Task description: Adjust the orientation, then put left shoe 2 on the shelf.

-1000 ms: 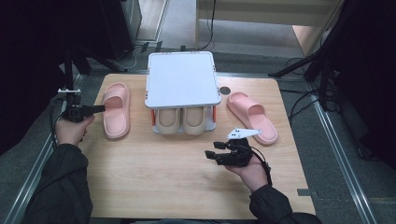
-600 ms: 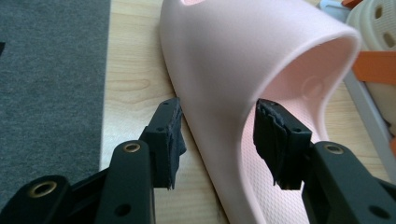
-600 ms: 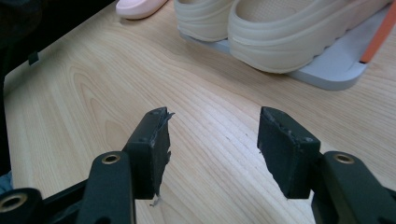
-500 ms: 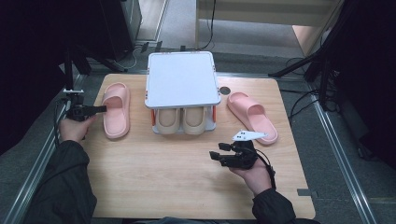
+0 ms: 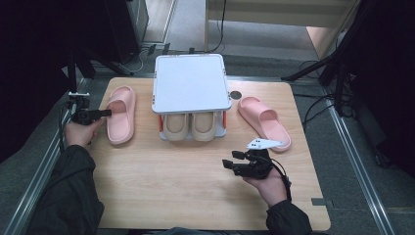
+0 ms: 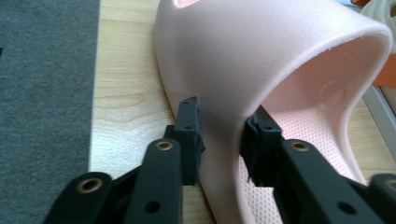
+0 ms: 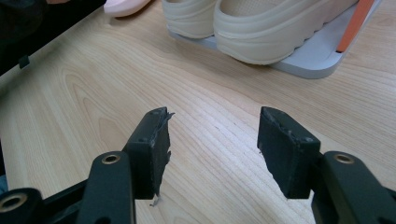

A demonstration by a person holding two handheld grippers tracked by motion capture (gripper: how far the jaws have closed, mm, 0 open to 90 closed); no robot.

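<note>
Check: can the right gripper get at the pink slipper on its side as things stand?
Probably yes: right gripper is open over bare wood, and the right pink slipper lies uncovered just beyond it, beside the rack.

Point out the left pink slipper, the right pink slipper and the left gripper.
left pink slipper (image 5: 120, 115), high view, strap.
right pink slipper (image 5: 266, 123), high view, footbed.
left gripper (image 6: 219, 140), left gripper view, between its fingertips.

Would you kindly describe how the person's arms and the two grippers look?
Dark sleeves cover both forearms. The left gripper and right gripper are black, each with two flat jaws and brass-coloured rivets; a black cable trails from each, and the right carries a grey three-cornered plate.
</note>
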